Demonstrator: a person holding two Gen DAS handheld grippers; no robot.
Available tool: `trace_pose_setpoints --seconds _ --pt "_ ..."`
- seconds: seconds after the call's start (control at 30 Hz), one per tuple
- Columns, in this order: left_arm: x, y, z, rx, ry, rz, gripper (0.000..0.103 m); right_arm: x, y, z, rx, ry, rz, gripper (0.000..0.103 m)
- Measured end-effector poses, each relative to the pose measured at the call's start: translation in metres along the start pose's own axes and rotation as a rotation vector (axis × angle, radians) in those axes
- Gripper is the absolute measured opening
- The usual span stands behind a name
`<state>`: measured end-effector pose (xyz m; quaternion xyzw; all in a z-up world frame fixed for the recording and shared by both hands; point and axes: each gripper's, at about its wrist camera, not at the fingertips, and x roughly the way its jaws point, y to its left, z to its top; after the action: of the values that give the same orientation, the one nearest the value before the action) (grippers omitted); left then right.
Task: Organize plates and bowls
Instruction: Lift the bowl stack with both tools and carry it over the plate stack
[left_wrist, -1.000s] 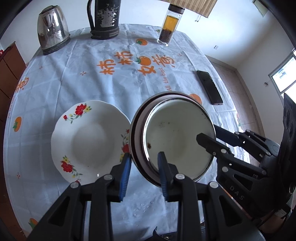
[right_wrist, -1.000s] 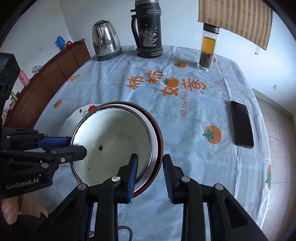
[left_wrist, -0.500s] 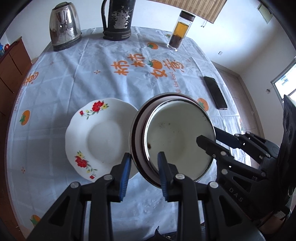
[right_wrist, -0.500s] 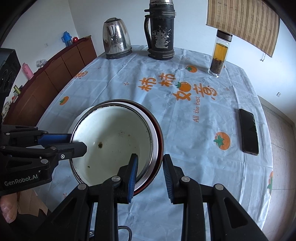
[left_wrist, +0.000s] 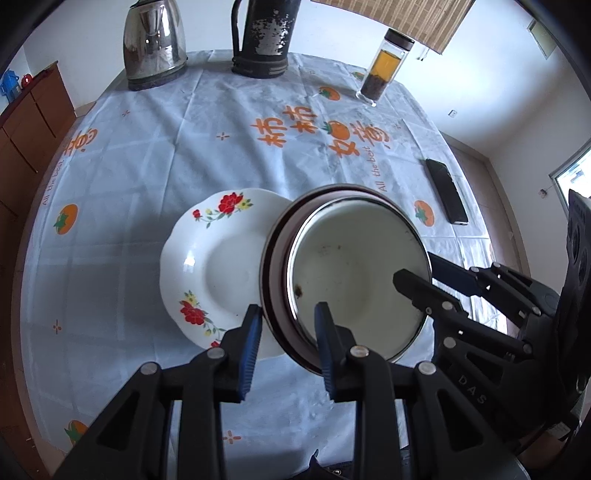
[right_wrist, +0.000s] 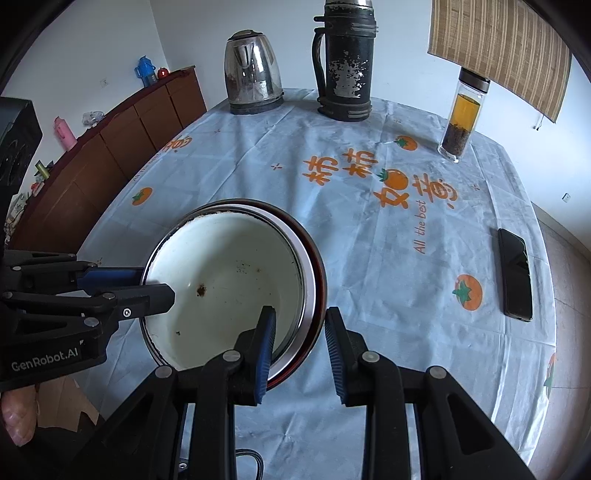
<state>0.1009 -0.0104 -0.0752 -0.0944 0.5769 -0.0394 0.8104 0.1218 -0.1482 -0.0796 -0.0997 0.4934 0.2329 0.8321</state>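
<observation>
A white enamel bowl (left_wrist: 354, 273) sits nested inside a dark red-rimmed bowl (left_wrist: 271, 266), and the pair hangs tilted above the table. My left gripper (left_wrist: 288, 321) is shut on the stack's near-left rim. My right gripper (right_wrist: 300, 321) is shut on the opposite rim of the same stack (right_wrist: 229, 280). Each gripper also shows in the other's view: the right gripper (left_wrist: 417, 267) and the left gripper (right_wrist: 155, 286). A white plate with red flowers (left_wrist: 221, 258) lies on the tablecloth, its right edge hidden under the stack. The right wrist view shows nothing of the plate.
At the far side of the table stand a steel kettle (left_wrist: 153, 44), a dark thermos jug (left_wrist: 262, 37) and a glass tea bottle (left_wrist: 384, 66). A black phone (right_wrist: 515, 273) lies near the right edge. A brown cabinet (right_wrist: 110, 147) runs along the left wall.
Both grippers have carried the bowl stack leftward across the table. It now overlaps the flowered plate's right edge, and the plate has dropped out of the right wrist view.
</observation>
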Motion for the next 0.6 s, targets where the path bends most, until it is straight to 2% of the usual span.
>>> trace_pose_setpoints --seconds 0.6 --pt "0.003 0.023 -0.002 -0.054 0.009 0.027 0.027 0.015 0.019 0.012 -0.036 0.013 0.036 0.030"
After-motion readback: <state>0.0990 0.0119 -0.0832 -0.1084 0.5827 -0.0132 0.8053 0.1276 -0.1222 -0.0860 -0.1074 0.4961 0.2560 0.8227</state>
